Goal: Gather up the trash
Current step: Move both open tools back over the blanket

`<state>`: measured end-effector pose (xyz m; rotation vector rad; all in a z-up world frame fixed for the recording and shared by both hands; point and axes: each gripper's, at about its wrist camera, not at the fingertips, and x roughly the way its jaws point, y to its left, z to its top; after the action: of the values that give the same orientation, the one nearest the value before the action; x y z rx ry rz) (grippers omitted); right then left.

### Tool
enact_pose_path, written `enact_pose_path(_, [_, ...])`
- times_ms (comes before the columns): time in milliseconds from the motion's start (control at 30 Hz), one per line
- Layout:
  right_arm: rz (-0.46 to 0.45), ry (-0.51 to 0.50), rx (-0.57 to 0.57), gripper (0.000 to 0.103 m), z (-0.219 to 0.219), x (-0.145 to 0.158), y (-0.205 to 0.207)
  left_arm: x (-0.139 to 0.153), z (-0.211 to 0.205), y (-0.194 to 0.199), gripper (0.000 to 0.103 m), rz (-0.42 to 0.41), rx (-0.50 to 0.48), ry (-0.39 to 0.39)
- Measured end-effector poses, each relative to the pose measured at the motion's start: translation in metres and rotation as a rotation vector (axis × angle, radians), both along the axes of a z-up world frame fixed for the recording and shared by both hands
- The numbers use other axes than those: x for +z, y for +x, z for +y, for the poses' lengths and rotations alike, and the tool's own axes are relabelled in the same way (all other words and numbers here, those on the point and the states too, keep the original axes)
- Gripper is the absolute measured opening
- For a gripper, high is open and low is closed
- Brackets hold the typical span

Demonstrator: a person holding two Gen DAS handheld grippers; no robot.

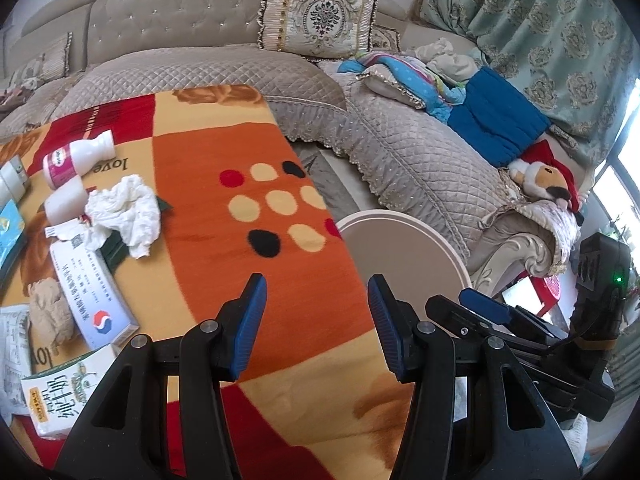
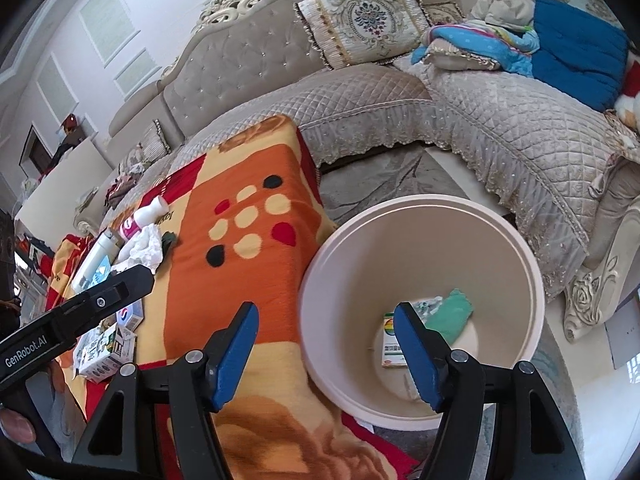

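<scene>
- Ahead of my left hand-held gripper (image 1: 316,320), the blanket (image 1: 240,152) looks fuzzy, matt cloth.
- Left of it, crumpled white tissue (image 1: 124,212), soft paper.
- Under my right hand-held gripper (image 2: 326,354), the bin (image 2: 344,256) is smooth matt plastic.

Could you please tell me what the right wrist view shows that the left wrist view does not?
Only the right wrist view looks into the bin, showing a green wrapper and a small carton at its bottom. Only the left wrist view shows the stuffed toy on the sofa. Both show the crumpled tissue and pink-labelled bottle on the blanket.
</scene>
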<state>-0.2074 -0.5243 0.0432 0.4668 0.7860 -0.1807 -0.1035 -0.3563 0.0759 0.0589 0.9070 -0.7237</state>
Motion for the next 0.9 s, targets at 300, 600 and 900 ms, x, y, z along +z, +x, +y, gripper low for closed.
enact_pose_path(300, [0.004,-0.012,0.039,0.068,0.023,0.002,0.012,-0.005,0.026,0.007,0.051,0.009,0.038,0.004])
enact_pose_path(600, [0.011,-0.017,0.081,0.074,0.045,0.002,0.026,-0.006,0.061,0.013,0.058,0.027,0.071,0.006])
enact_pose_path(900, [0.022,-0.019,0.136,0.074,0.072,0.0,0.038,-0.011,0.113,0.013,0.065,0.046,0.05,0.04])
